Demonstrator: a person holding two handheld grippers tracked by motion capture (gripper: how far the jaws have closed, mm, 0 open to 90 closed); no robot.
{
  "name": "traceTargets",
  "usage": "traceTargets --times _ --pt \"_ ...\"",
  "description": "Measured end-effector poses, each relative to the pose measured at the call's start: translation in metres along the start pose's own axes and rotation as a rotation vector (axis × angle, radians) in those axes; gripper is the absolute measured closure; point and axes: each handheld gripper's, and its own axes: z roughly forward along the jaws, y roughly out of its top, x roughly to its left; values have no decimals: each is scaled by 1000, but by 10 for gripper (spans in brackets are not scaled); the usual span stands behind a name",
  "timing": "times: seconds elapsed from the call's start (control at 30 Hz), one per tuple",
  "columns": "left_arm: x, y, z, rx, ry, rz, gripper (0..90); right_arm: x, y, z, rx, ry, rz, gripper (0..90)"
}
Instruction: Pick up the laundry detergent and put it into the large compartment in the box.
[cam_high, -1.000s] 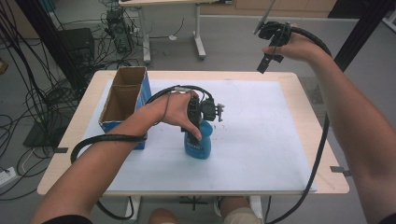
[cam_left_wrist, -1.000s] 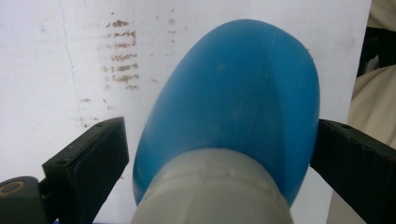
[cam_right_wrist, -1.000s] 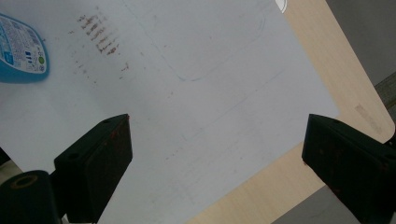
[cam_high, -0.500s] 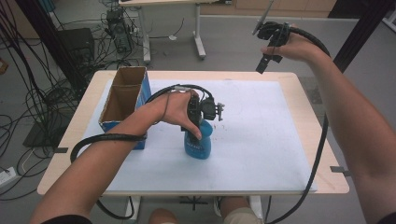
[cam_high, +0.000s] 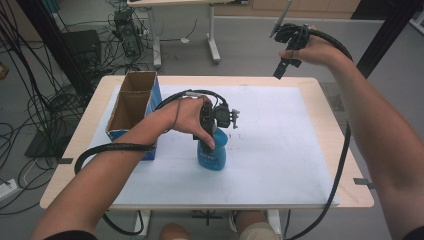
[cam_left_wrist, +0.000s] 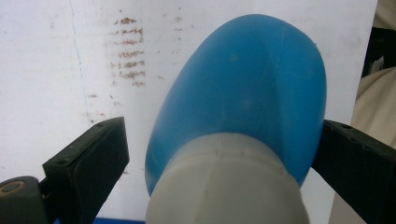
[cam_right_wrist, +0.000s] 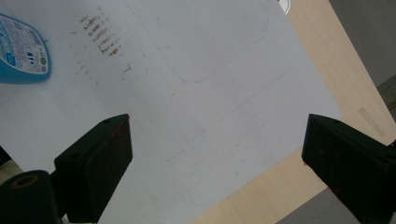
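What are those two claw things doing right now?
Left gripper: open, jaws either side of the blue bottle, not clamped.
Right gripper: open, holding nothing, raised above the table.

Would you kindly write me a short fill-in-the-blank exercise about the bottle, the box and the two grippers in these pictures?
1. The left gripper has its jaws on either side of a bottle whose colour is ____.
2. The cardboard box stands with its top ____.
3. The jaws of the right gripper are ____, with nothing between them.
4. The white sheet lies on a ____.

Missing words: blue; open; open; table
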Motion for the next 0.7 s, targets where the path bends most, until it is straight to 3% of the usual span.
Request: traceTargets --times 0.7 --pt "0 -3 -3 -6 7 3 50 1 2 1 1 4 -5 85"
